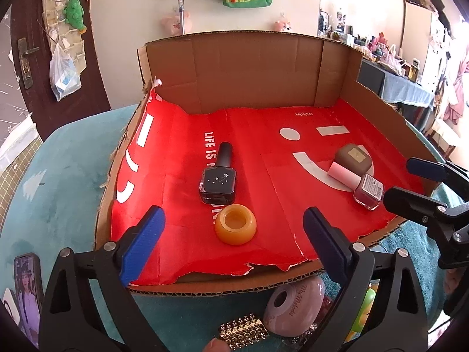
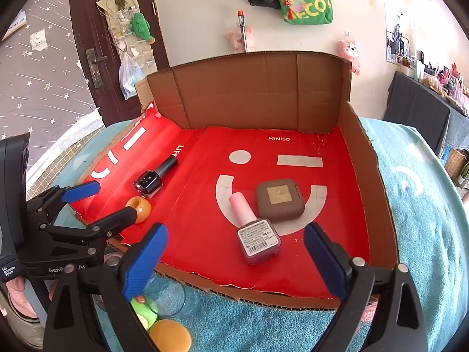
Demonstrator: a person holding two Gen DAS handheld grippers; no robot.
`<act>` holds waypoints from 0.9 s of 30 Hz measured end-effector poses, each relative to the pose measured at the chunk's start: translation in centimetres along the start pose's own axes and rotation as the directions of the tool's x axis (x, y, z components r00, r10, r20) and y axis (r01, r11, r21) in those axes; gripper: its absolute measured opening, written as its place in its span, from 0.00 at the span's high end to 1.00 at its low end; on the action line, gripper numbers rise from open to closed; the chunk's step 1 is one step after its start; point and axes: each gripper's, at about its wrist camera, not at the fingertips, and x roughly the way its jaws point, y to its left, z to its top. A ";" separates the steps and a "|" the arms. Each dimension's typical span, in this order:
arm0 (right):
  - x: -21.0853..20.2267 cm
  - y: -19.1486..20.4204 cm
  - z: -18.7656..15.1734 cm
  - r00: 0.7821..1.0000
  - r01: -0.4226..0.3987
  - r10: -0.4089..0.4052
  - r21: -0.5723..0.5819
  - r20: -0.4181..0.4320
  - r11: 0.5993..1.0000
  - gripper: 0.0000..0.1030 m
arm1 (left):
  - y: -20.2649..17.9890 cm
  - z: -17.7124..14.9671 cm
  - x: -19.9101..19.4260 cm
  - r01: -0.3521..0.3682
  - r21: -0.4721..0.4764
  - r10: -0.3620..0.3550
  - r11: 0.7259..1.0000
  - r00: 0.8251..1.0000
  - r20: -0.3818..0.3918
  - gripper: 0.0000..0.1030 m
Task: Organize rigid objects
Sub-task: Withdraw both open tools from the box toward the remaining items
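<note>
Both claws are standing wide and gripping nothing. From the left wrist, the left claw (image 1: 234, 243) is hovering over the orange ring (image 1: 236, 224) in the cardboard tray (image 1: 249, 73); dipping could knock the black bottle (image 1: 218, 180). From the right wrist, the right claw (image 2: 236, 259) is framing the pink bottle (image 2: 258, 234) touching the brown compact (image 2: 278, 199), risking a nudge.
</note>
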 end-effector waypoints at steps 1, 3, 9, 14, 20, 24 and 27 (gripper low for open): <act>-0.2 0.0 0.0 1.000 0.000 0.000 0.001 0.007 1.000 0.03 | 0.0 0.0 -0.1 0.000 -0.003 0.000 1.000 1.000 0.003 0.03; -0.4 0.1 -0.1 1.000 -0.002 0.002 0.000 0.020 1.000 0.00 | 0.1 -0.1 -0.4 -0.002 -0.006 0.002 1.000 1.000 0.008 0.01; -1.5 0.5 -0.2 0.998 -0.001 0.002 -0.010 0.063 1.000 0.00 | -0.2 -0.4 -1.3 -0.006 0.000 0.006 1.000 1.000 0.030 0.00; -2.5 0.8 -0.4 0.995 0.007 -0.006 -0.010 0.098 1.000 0.00 | -0.4 -0.7 -2.4 -0.010 0.004 0.010 1.000 0.998 0.056 0.00; -3.7 1.5 -0.8 0.991 0.015 -0.012 -0.021 0.132 1.000 0.00 | -0.4 -1.3 -3.4 0.012 -0.015 -0.011 1.000 0.998 0.066 0.00; -4.4 2.2 -1.3 0.988 0.026 -0.021 -0.034 0.154 0.999 0.00 | -0.3 -1.7 -4.1 0.044 -0.042 -0.041 0.998 0.997 0.068 0.00; -4.7 2.3 -1.8 0.988 0.020 -0.016 -0.026 0.157 0.999 0.00 | -0.2 -2.1 -4.6 0.038 -0.049 -0.034 0.998 0.996 0.078 0.00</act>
